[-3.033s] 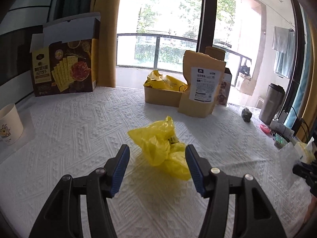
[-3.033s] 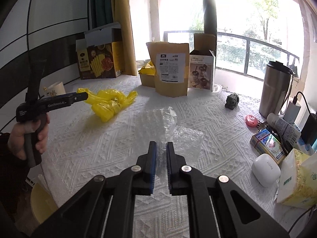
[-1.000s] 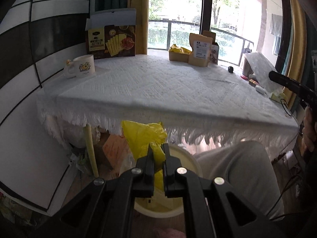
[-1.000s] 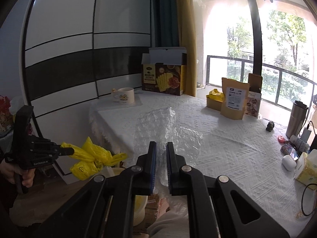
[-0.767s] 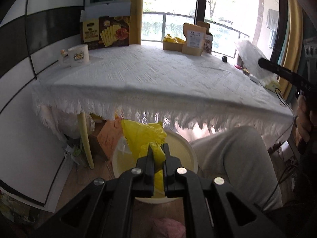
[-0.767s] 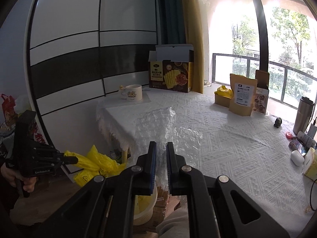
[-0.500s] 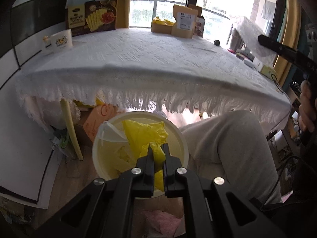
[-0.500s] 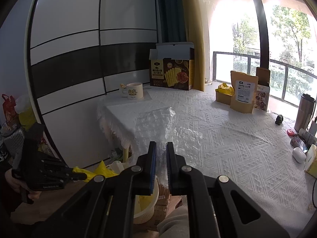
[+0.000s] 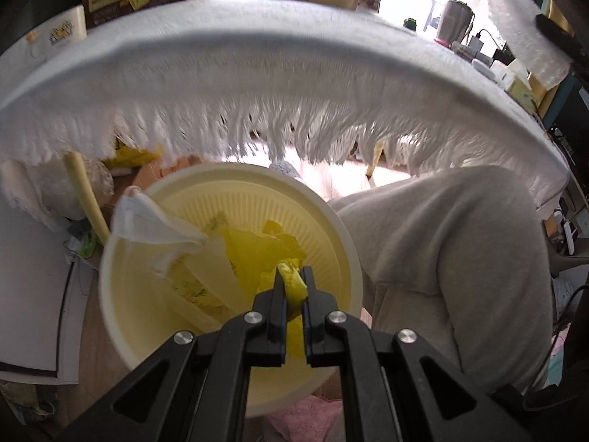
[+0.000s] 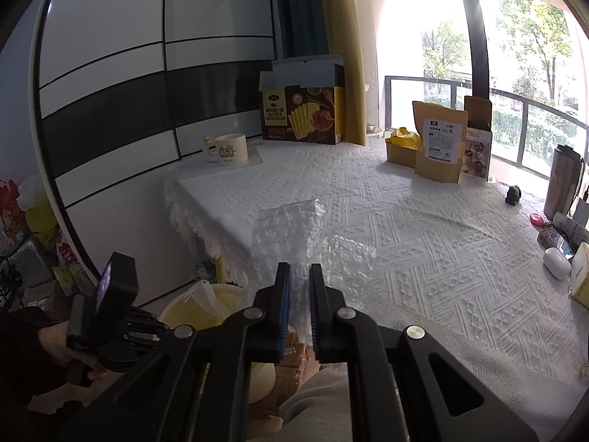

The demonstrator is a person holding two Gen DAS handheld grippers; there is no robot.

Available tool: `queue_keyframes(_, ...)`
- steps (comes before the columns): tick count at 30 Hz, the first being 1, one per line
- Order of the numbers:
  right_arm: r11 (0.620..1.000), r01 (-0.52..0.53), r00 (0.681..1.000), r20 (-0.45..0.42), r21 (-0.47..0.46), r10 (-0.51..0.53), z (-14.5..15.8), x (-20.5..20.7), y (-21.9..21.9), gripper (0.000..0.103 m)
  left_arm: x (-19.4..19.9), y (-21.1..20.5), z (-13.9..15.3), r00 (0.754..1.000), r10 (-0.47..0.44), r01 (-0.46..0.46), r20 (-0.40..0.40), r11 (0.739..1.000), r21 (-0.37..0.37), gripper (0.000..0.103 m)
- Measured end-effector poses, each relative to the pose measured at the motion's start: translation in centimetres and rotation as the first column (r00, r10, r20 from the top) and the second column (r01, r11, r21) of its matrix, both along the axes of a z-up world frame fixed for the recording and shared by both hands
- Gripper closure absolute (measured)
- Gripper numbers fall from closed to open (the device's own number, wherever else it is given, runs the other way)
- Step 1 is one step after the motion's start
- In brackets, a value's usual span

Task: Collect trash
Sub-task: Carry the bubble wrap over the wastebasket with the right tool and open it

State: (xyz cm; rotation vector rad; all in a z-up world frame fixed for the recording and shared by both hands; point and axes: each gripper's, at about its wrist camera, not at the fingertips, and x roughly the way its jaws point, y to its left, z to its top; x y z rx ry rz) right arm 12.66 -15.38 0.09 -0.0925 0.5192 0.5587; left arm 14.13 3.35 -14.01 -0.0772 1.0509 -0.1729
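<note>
in the left wrist view, the left gripper (image 9: 293, 287) is pointing steeply down into the mouth of a pale yellow bin (image 9: 342, 235) standing on the floor below the fringed edge of the tablecloth (image 9: 257, 73). its jaws are pinching a crumpled yellow plastic bag (image 9: 257, 246), most of which is hanging inside the bin's rim beside a white liner or wrapper (image 9: 147, 217) draped over the near-left wall. a knee in grey trousers (image 9: 460, 243) is sitting just beside the bin.

in the right wrist view, the right gripper (image 10: 298, 283) is hovering near the table's edge, its jaws pressing together on a clear sheet of bubble wrap (image 10: 291, 228) that is standing up from them. the left gripper (image 10: 110, 316) is showing low on the left, over the bin (image 10: 206, 307).

the step in hand looks like dropping the yellow bag. the next move probably calls for the left jaws parting so the bag falls in, then swinging the bubble wrap over to the same bin.
</note>
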Motion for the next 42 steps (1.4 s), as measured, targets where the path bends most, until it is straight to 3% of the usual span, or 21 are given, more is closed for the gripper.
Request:
queue_keyframes(9, 1.0, 0.011, 0.999, -0.034, -0.018, -0.011, -1.4, 1.9, -0.5, 0.094, 1.8, 0.9, -5.0, 0.995, 0.066, -0.068, -0.077, 0.997, -0.027, 0.095)
queue_keyframes(10, 1.0, 0.008, 0.999, -0.037, -0.017, -0.009, -1.5, 2.0, -0.4, 0.094, 1.7, 1.1, -4.8, 0.995, 0.07, -0.073, -0.071, 0.997, -0.033, 0.091)
queue_keyframes(12, 1.0, -0.003, 0.999, -0.041, -0.018, 0.003, -1.8, 2.0, -0.1, 0.094, 1.2, 1.7, -4.1, 0.996, 0.079, -0.081, -0.046, 0.996, -0.043, 0.056)
queue_keyframes(14, 1.0, -0.021, 0.999, -0.045, -0.021, 0.02, -2.0, 2.1, 0.6, 0.094, 0.4, 2.4, -3.0, 0.995, 0.097, -0.097, -0.006, 0.994, -0.053, 0.049)
queue_keyframes(20, 0.997, -0.08, 0.996, -0.052, -0.022, 0.079, -2.3, 1.7, 3.0, 0.094, -1.9, 5.1, -0.1, 0.985, 0.163, -0.158, 0.058, 0.985, -0.071, 0.049)
queue_keyframes(25, 0.99, -0.137, 0.988, -0.082, -0.021, 0.135, -3.6, 1.2, 6.0, 0.094, -3.9, 8.6, 2.3, 0.961, 0.244, -0.234, 0.131, 0.969, -0.082, 0.049)
queue_keyframes(32, 0.973, -0.231, 0.963, -0.149, -0.022, 0.226, -6.6, 0.8, 11.1, 0.094, -7.1, 13.4, 5.1, 0.887, 0.392, -0.365, 0.244, 0.919, -0.15, 0.049)
queue_keyframes(42, 0.933, -0.351, 0.9, -0.304, -0.077, 0.313, -12.5, 1.3, 18.9, 0.094, -9.2, 18.0, 4.3, 0.848, 0.471, -0.434, 0.243, 0.88, -0.191, 0.049)
